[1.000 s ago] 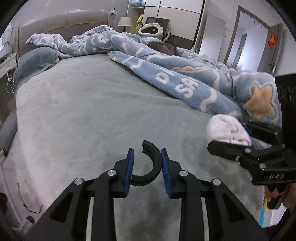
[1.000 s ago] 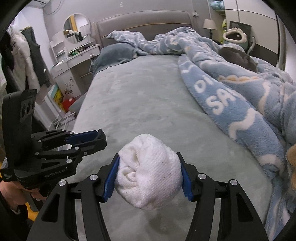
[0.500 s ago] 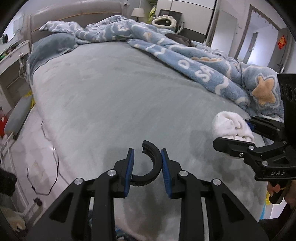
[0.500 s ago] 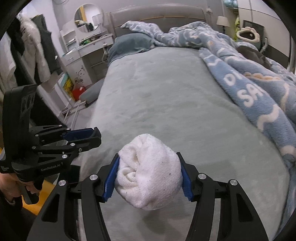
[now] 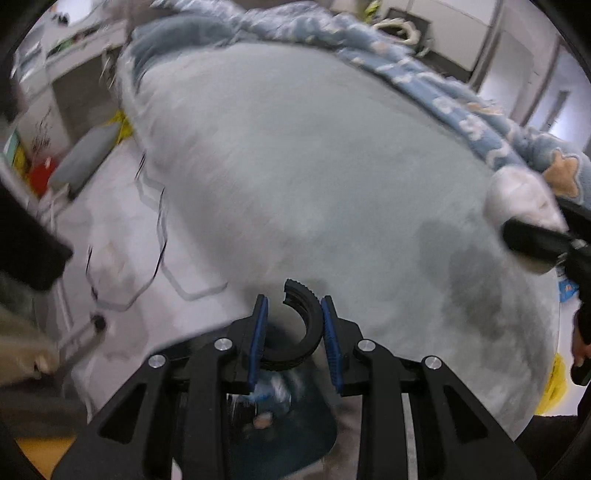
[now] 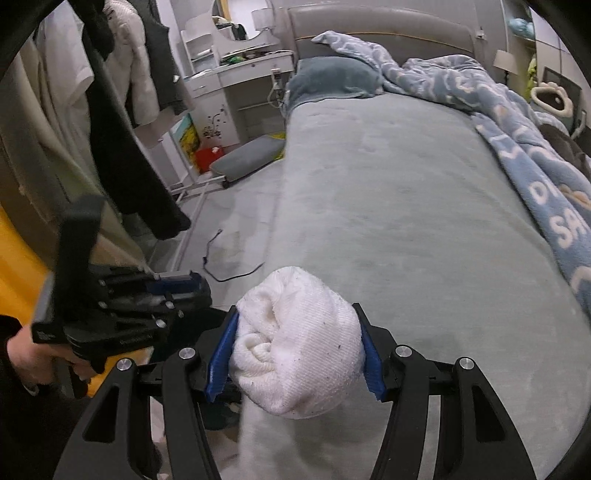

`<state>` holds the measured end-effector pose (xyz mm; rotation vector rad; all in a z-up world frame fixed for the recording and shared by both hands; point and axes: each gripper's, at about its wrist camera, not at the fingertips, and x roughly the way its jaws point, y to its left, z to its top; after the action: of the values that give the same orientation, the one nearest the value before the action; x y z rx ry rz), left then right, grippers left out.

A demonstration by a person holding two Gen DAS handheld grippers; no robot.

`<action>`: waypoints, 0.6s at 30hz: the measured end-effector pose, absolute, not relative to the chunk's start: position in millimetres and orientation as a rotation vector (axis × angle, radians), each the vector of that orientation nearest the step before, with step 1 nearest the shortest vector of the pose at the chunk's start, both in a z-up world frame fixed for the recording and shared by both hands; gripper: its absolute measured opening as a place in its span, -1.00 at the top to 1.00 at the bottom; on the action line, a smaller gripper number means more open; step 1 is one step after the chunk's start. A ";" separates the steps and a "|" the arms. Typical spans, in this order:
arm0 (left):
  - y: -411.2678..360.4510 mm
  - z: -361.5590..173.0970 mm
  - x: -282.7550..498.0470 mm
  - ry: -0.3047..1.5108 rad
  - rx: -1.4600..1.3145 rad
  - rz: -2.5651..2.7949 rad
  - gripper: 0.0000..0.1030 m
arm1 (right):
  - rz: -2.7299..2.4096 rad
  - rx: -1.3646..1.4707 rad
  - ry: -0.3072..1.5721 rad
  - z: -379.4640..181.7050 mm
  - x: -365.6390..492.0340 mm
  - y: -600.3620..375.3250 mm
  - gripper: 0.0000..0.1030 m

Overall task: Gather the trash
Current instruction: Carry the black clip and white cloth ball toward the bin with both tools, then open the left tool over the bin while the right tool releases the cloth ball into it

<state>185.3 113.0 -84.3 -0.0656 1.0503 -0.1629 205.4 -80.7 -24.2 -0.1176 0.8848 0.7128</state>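
- While both grippers hang over the near end of the bed, each carries one item.
- Left gripper: jaws pinching a black C-shaped clip with a ribbed outer edge; the clip stands upright between the blue pads, its open side turned left.
- Below the left gripper, past the bed's edge, lies a dark bin-like shape with blurred contents; what it is cannot be told.
- Right gripper: jaws pinching a rolled white towel, which fills the gap from pad to pad and bulges out in front; small dark specks dot its weave.
- In the left wrist view the towel and one right finger show at the right edge, above the bed; this view is motion-blurred.
- In the right wrist view the left gripper shows at lower left, held by a hand.
- Bed: covered by a grey-green sheet, with a blue patterned blanket bunched along its right side and a blue-grey pillow at the head.
- Floor left of the bed: a black cable, a grey cushion and a red box.
- Clothes hang at far left; a white dresser with a round mirror stands by the headboard.
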 end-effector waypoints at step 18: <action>178.2 -191.0 138.1 1.381 -0.133 -0.033 0.39 | 0.812 -0.171 0.969 -50.0 199.2 6.2 -0.16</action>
<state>138.1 178.2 -191.0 -0.1329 1.3808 -0.0333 199.2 6.2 -50.0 -0.1707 0.9692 0.8124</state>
